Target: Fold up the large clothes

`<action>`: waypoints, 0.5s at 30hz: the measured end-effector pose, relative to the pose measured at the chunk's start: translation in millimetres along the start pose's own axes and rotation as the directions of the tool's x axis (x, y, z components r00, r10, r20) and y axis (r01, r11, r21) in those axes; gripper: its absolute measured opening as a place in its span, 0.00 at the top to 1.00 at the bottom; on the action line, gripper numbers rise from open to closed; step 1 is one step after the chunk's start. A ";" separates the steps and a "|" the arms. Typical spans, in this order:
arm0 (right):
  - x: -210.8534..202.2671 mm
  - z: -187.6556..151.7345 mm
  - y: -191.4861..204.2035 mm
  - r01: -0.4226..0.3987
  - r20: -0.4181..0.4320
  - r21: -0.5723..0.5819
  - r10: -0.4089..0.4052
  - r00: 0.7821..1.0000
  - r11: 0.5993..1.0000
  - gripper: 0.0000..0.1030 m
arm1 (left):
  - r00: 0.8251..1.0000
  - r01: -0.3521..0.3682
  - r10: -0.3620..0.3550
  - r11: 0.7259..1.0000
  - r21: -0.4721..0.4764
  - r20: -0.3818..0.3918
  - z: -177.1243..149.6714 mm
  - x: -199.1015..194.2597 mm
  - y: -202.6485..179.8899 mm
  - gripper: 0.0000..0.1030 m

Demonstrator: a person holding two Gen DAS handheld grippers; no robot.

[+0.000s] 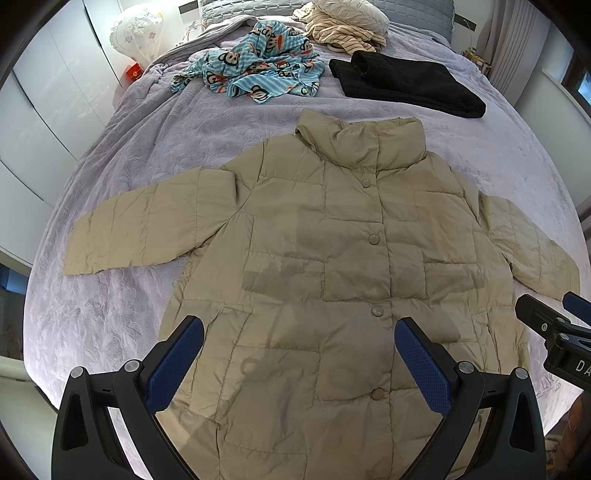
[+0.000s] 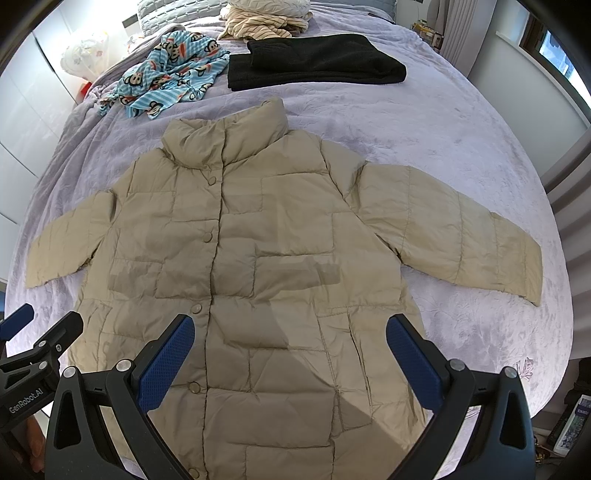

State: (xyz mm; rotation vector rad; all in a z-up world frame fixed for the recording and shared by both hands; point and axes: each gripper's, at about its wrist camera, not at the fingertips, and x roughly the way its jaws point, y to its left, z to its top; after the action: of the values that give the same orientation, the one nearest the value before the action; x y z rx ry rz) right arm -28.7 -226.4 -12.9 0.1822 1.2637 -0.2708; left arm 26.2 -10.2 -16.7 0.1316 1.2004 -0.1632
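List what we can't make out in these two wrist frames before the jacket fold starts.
- Beige jacket hem: cut off by the bottom edge and hidden behind the open left gripper; in the right wrist view, behind the open right gripper.
- Jacket's back side: face down on the bed.
- Striped cream clothes: bunched, partly cropped at the top edge; type unclear.
- Red box: too small to identify.

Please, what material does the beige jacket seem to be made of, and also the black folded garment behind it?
Beige jacket: likely thin woven nylon or polyester with padding; stitched quilt panels, fine crinkles, slight sheen, snap buttons. Black folded garment: probably fleece or a thick knit; matte, fuzzy surface, soft rounded folds. Exact fibre cannot be told.
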 end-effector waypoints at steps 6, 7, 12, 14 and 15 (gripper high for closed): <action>0.0 -0.1 0.0 0.000 0.000 0.000 0.000 1.000 1.000 0.00 | 1.000 0.000 0.000 1.000 0.000 -0.001 0.2 0.0 -0.8 0.00; -0.1 0.0 -0.3 0.000 -0.001 0.000 0.000 1.000 1.000 0.00 | 1.000 0.000 0.000 1.000 0.000 -0.001 0.1 0.0 -0.4 0.00; -0.2 0.2 -0.2 0.000 -0.001 0.000 0.000 1.000 1.000 0.00 | 1.000 0.002 -0.002 1.000 0.001 -0.002 -0.1 0.0 -0.1 0.00; 0.0 0.2 0.2 0.002 -0.001 0.000 -0.002 1.000 1.000 0.00 | 1.000 0.001 -0.001 1.000 0.000 -0.002 -0.1 0.0 0.8 0.00; 0.0 0.2 0.1 0.002 -0.001 0.001 -0.002 1.000 1.000 0.00 | 1.000 0.001 -0.001 1.000 0.000 -0.002 -0.2 0.0 -0.2 0.00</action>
State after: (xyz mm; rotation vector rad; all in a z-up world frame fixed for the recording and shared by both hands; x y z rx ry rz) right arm -28.4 -226.3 -12.9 0.1818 1.2653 -0.2725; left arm 26.0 -10.4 -16.8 0.1310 1.2027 -0.1639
